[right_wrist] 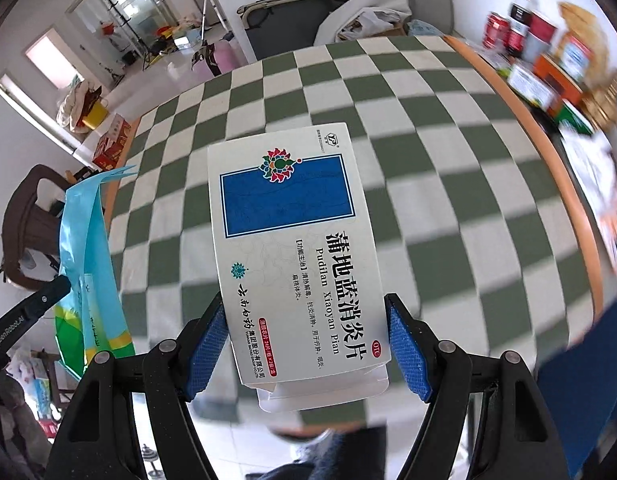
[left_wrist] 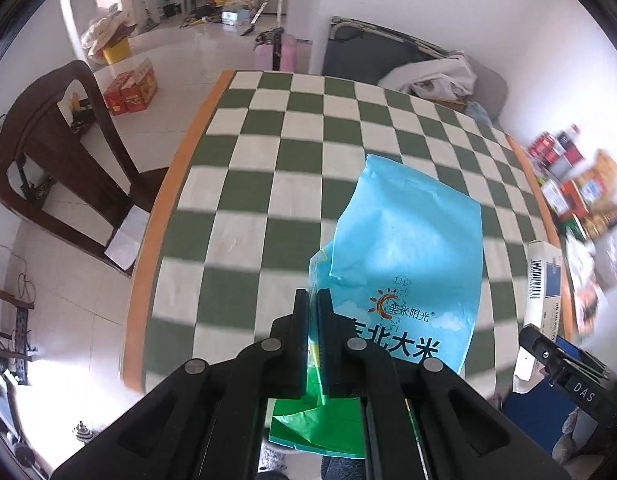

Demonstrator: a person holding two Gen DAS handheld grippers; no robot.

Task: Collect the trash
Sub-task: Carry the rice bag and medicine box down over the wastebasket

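Both loads hang above the worktop (left_wrist: 268,168): left gripper (left_wrist: 313,304) fingers pinch the bag (left_wrist: 408,248), right gripper (right_wrist: 306,340) fingers clamp the box (right_wrist: 296,248), long axis pointing straight ahead.

The rice bag (left_wrist: 404,264) sits between the left gripper's (left_wrist: 313,300) fingers, raised over the tabletop (left_wrist: 268,168). To its right, the medicine box (right_wrist: 296,256) sits between the right gripper's (right_wrist: 306,320) fingers. A chair (left_wrist: 64,160) stands left of the tabletop; packaged goods (right_wrist: 548,68) crowd its right side.
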